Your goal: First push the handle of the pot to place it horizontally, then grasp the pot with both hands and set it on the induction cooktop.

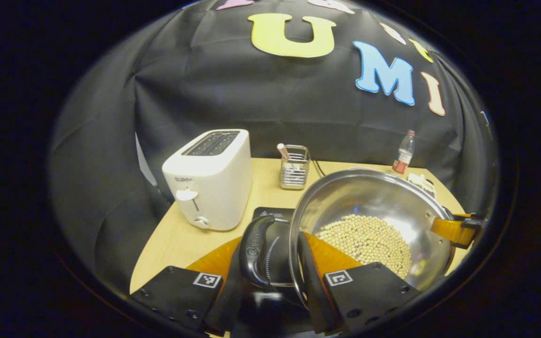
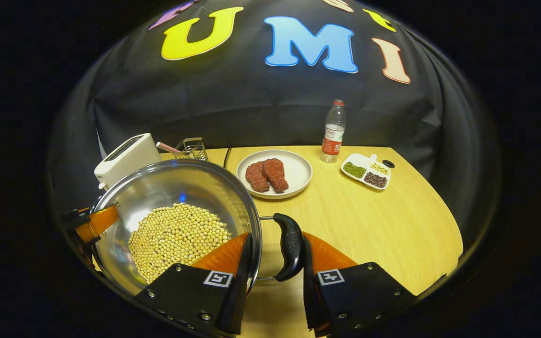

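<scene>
Two tools: you have one on each side of the pot (image 2: 176,220), each closed around a black loop handle with one finger inside the rim and one outside.
Left tool (image 1: 277,263): its fingers straddle the pot's rim and press on the left handle (image 1: 256,251); your other tool shows at the pot's far right edge.
Right tool (image 2: 275,263): its fingers clamp the right handle (image 2: 291,251), the left one lying against the inside of the pot wall.
Pot: steel, tilted toward the cameras, holding a heap of pale beans (image 2: 176,237).
Induction cooktop (image 1: 275,234): black, under the pot's left side in the left gripper view; you cannot tell whether the pot rests on it.
Table (image 2: 369,220): light wood.
Far left: a white toaster (image 1: 209,180) and a wire holder (image 1: 294,169).
Far right: a plate of red meat (image 2: 275,173), a bottle (image 2: 334,131) and a divided dish (image 2: 367,171).
</scene>
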{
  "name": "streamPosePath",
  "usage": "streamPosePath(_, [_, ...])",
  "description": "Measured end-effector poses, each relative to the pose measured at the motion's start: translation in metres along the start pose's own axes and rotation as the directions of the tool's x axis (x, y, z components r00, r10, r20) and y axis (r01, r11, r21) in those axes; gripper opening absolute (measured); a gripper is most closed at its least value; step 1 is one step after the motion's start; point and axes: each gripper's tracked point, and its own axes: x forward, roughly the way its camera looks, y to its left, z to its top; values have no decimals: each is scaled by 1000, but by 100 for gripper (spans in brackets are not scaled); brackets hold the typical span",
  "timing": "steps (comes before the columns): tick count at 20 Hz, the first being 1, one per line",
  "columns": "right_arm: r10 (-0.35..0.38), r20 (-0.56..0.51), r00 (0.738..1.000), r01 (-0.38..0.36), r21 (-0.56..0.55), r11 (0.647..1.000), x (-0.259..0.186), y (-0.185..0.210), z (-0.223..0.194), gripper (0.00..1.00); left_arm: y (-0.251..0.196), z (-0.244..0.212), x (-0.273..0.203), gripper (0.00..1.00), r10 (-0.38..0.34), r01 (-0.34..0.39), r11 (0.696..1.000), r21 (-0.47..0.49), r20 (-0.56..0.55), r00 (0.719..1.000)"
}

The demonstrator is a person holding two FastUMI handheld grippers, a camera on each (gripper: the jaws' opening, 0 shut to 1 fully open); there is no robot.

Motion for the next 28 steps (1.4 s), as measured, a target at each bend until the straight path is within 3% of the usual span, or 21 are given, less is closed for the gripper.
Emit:
streamPosePath(7, [13,-16,1000,-14,-22,1000,11,21,-9,51,26,-23,12,67,12,-14,999,-38,-35,999])
streamPosePath(8, [20,-18,1000,-20,-24,1000,12,22,-11,51,27,-24,10,63,14,-16,999,-48,-30,999])
streamPosePath(10, [50,5,999,-50,-8,999,10,24,-7,55,31,-23,6,69,17,-17,999,-50,-6,1000])
streamPosePath(12, [55,92,994,-55,-6,998,-5,16,14,65,40,-2,-7,76,64,-62,998,-21,83,995])
streamPosePath(14, [53,179,982,-50,-17,999,-27,-2,33,99,43,26,-28,100,107,-109,994,1,172,979])
streamPosePath(15, [46,219,975,-42,-23,999,-39,-14,42,98,38,39,-39,96,114,-119,993,8,213,970])
streamPosePath(18, [28,350,936,-17,-35,999,-82,-56,71,97,1,76,-85,99,108,-125,992,29,330,938])
streamPosePath(22, [49,475,879,-7,-90,996,-144,-108,89,98,-77,108,-156,97,50,-64,998,16,441,896])
streamPosePath(28, [107,572,813,-54,-109,993,-223,-183,83,97,-192,116,-260,97,22,-39,999,20,545,838])
